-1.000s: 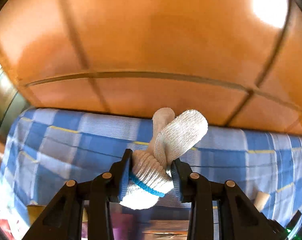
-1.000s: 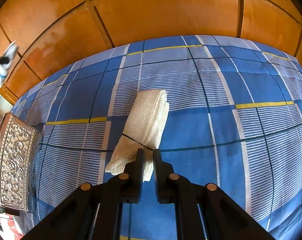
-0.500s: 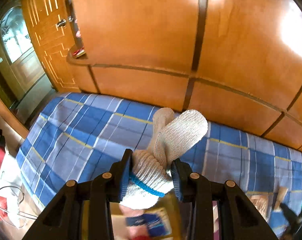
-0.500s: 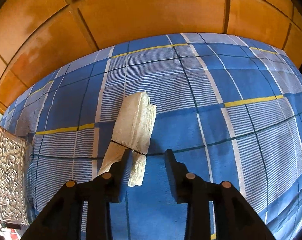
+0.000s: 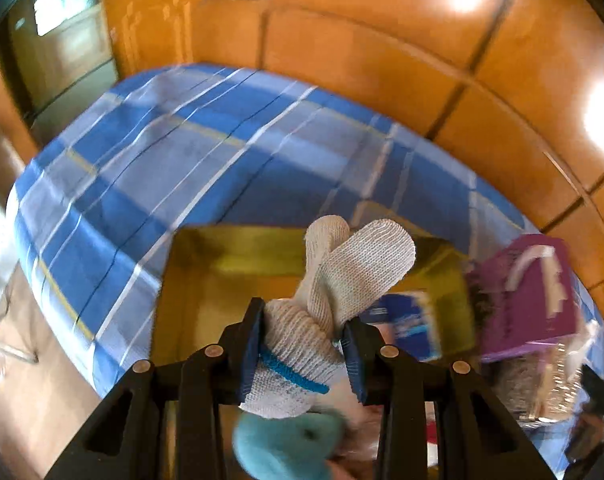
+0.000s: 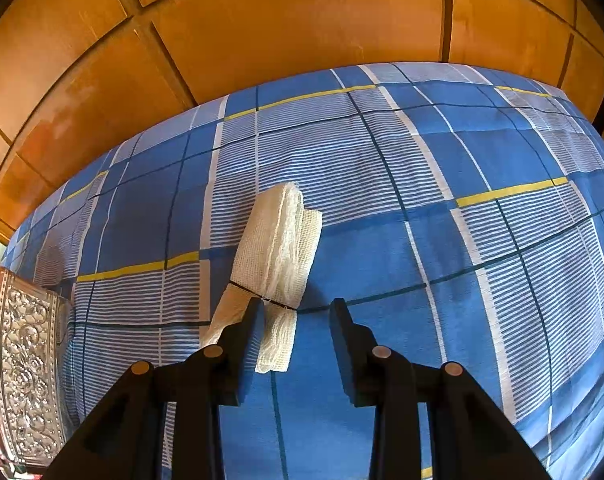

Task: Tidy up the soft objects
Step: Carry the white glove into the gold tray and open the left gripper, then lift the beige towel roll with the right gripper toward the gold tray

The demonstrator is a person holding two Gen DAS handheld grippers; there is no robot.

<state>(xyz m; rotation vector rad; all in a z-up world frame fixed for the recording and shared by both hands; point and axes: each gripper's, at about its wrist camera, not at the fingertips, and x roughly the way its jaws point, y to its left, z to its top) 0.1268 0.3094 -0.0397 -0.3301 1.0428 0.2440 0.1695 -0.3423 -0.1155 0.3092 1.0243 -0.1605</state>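
Note:
A knotted white knit glove with a blue cuff stripe is clamped in my left gripper, which is shut on it. It hangs over an open yellow box on the bed, and a teal plush thing shows just under the glove. In the right wrist view a white gauze roll, tied with a dark band, lies on the blue plaid sheet. My right gripper stands open over the roll's near end. Its left finger overlaps the gauze and the right finger is well clear.
A purple box and a blue packet sit at the yellow box's right side. A silver embossed case lies at the sheet's left edge. Orange wood panelling rises behind the bed.
My left gripper has swung across and down with the glove, from facing the wood wall to over the yellow box. The right jaws have opened off the gauze roll, which stays on the sheet.

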